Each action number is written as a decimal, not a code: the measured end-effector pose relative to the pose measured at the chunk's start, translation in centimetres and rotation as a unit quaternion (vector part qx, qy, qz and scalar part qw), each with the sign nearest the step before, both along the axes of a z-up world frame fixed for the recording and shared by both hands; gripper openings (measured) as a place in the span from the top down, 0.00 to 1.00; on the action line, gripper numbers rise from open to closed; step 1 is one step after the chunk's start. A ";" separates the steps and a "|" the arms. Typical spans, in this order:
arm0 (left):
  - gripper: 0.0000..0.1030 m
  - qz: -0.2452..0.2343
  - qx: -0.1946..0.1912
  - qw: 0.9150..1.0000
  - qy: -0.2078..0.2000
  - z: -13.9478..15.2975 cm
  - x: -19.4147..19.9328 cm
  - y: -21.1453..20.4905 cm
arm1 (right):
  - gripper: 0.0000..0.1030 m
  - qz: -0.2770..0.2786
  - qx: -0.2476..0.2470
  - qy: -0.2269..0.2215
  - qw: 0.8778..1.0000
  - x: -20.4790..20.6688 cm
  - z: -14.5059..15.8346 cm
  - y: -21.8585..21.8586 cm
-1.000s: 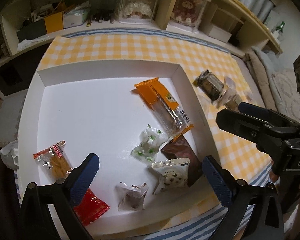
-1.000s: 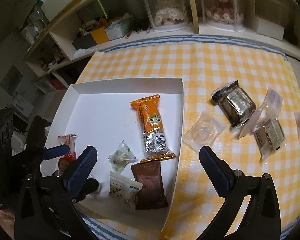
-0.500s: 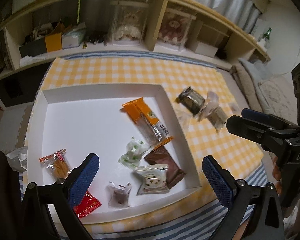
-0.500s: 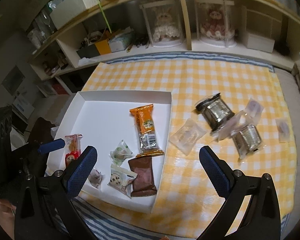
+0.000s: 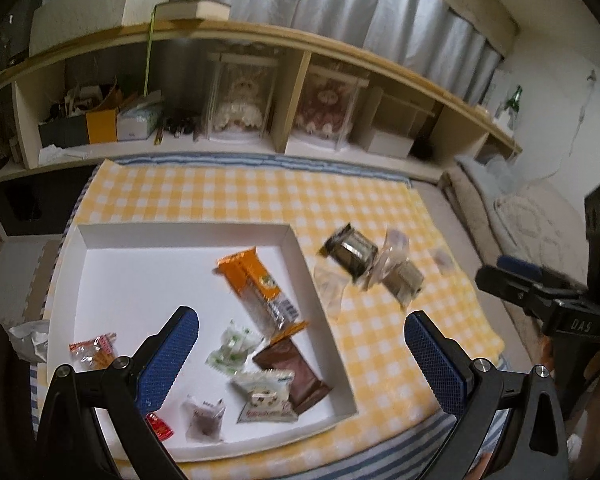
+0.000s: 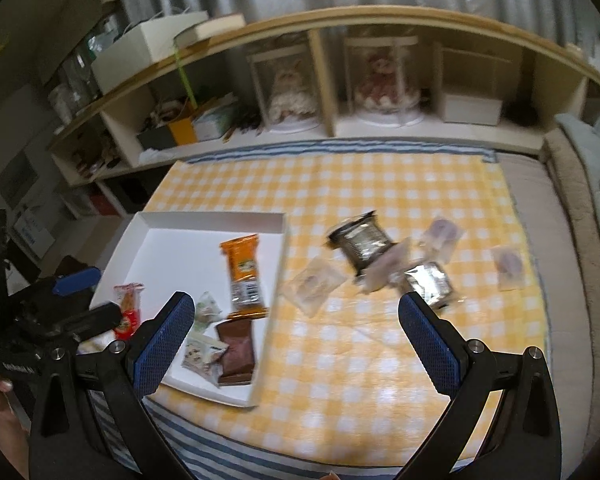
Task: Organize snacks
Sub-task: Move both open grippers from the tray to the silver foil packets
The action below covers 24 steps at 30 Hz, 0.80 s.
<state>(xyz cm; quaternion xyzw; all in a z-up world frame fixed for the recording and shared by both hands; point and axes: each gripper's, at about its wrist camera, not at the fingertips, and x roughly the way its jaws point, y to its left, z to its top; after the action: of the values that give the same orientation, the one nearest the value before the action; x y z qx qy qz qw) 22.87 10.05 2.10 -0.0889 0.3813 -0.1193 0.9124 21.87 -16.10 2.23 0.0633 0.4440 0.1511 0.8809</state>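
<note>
From the left wrist view, the left gripper [image 5: 300, 354] hangs above the near edge of a white tray [image 5: 180, 232] with its blue-padded fingers [image 5: 168, 356] spread wide and nothing between them. The tray lies on a yellow checked cloth [image 5: 236, 196]. In it are an orange bar [image 5: 260, 292] lying aslant near the right wall, a brown pack [image 5: 296, 376] just below it, a green-white sweet [image 5: 232, 348], a white cookie pack [image 5: 264, 398] touching the brown pack, a small clear sweet [image 5: 204, 424], a red pack [image 5: 160, 432] partly behind the left finger, and a red-orange pack [image 5: 94, 352] near the left wall. Outside the tray, on the cloth to its right, lie a dark pack [image 5: 352, 250], a silver pack [image 5: 404, 282] and some clear wrappers [image 5: 330, 288], all blurred. The right gripper [image 5: 540, 292] shows at the right edge, clear of the snacks; from here its fingers' state is hard to tell. From the right wrist view, the right gripper [image 6: 294, 338] hovers over the cloth [image 6: 340, 184] near the tray's [image 6: 204, 220] right wall, fingers [image 6: 428, 344] spread wide and empty. The dark pack [image 6: 360, 244], silver pack [image 6: 430, 284] and clear wrappers [image 6: 314, 284] lie on the cloth ahead; the orange bar [image 6: 242, 276] and brown pack [image 6: 236, 350] sit in the tray. The left gripper [image 6: 76, 304] is at the left edge. A shelf [image 6: 340, 72] stands behind.
</note>
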 end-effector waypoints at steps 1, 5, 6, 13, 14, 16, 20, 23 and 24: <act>0.00 0.001 -0.003 1.000 -0.008 0.0 0.0 -0.2 | 0.00 -0.006 0.000 -0.003 1.000 0.0 0.0 -0.6; 0.00 0.005 -0.009 0.999 -0.033 -0.2 0.2 -1.0 | 0.00 -0.032 -0.008 -0.017 0.999 -0.3 -0.3 -3.3; 0.00 0.003 -0.010 0.999 -0.038 -0.4 0.3 -1.2 | 0.00 -0.040 -0.011 -0.019 0.999 -0.2 -0.6 -4.0; 0.00 -0.042 0.003 0.998 -0.043 -1.9 1.9 -4.1 | 0.00 -0.087 -0.019 -0.026 0.996 0.3 -2.8 -9.0; 0.00 -0.049 0.009 0.998 -0.044 -2.1 2.2 -4.8 | 0.00 -0.092 -0.023 -0.029 0.995 0.4 -3.2 -9.8; 0.00 -0.064 0.021 0.997 -0.045 -2.4 2.9 -6.1 | 0.00 -0.105 -0.028 -0.044 0.993 0.5 -3.8 -11.2; 0.00 -0.099 0.062 0.992 -0.038 -3.5 4.0 -9.1 | 0.00 -0.114 -0.024 -0.054 0.992 1.0 -5.2 -13.1; 0.00 -0.129 0.084 0.988 -0.019 -5.0 5.2 -11.2 | 0.00 -0.108 -0.022 -0.058 0.992 1.8 -6.5 -14.0; 0.00 -0.134 0.089 0.987 -0.011 -5.1 5.7 -11.7 | 0.00 -0.102 -0.027 -0.061 0.992 2.1 -7.1 -14.1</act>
<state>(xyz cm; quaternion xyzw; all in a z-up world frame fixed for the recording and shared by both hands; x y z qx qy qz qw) 28.55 -1.69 -3.03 0.0458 0.3889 -0.2075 0.8964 23.98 -30.22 -4.83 0.0752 0.3842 0.0516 0.9187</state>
